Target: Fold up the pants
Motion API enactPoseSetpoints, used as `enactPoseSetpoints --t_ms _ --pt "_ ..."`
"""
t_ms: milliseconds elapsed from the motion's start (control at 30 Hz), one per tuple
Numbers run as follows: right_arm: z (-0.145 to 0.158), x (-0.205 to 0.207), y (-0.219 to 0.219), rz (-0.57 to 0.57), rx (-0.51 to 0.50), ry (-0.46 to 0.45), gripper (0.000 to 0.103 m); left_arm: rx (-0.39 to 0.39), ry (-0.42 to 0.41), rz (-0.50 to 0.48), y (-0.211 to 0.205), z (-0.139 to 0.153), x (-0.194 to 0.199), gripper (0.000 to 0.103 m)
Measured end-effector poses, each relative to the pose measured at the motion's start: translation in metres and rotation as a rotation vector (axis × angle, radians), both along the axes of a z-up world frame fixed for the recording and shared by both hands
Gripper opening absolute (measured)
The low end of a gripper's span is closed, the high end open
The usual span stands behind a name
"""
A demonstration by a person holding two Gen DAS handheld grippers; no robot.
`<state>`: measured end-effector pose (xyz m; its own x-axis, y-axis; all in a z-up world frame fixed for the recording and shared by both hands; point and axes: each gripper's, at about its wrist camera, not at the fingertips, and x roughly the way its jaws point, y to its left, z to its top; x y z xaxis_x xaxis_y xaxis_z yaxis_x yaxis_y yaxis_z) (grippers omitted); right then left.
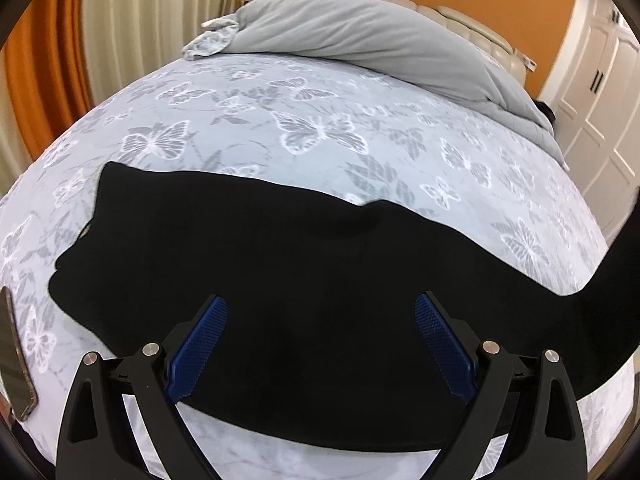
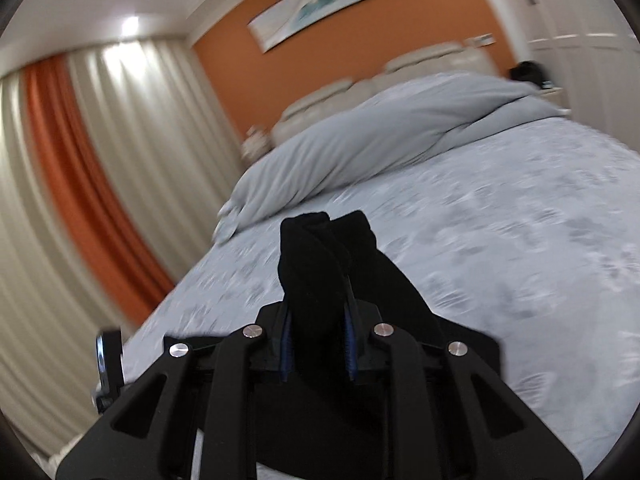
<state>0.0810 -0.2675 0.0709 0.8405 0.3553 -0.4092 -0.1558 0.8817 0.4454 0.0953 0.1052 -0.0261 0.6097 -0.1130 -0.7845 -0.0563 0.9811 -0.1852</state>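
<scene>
Mid-fold, by the look of it: right gripper [image 2: 318, 320] clamped on a bunched end of the black pants [image 1: 280, 264], lifted above the butterfly bedspread [image 1: 320, 128]; left gripper [image 1: 320, 340] wide apart, hovering over the flat part. Next, probably carrying the raised end across toward the far edge; ample bare bed beyond, grey duvet [image 1: 360, 36] well apart

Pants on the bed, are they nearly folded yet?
Partly. The black pants already lie flat across the butterfly bedsheet. Right now the right gripper pinches a bunched end, lifted up; the left gripper hangs open above them. Laying that end over and smoothing remain.
</scene>
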Motion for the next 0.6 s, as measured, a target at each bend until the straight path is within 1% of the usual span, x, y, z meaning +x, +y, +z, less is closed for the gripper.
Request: enactPoseSetpoints --t_ms 133,267,367,533,567,600 --pt "-0.022 0.019 0.058 0.096 -0.071 0.067 0.019 -0.014 -0.005 0.039 0.023 0.004 -0.005 0.093" --pt "-0.047 0.032 0.102 0.15 -0.129 0.124 0.019 -0.024 -0.005 0.078 0.047 0.006 -0.01 0.093" --pt "-0.068 0.034 0.127 0.172 -0.19 0.162 0.019 -0.03 -0.001 0.102 0.065 0.006 -0.014 0.093" --pt "-0.109 0.041 0.164 0.216 -0.281 0.233 0.02 -0.042 0.013 0.113 0.084 0.004 -0.019 0.093" --pt "-0.119 0.042 0.171 0.231 -0.298 0.252 0.023 -0.048 0.015 0.115 0.087 0.004 -0.02 0.093" --pt "-0.127 0.041 0.177 0.25 -0.309 0.274 0.025 -0.075 0.021 0.117 0.094 0.003 -0.021 0.093"
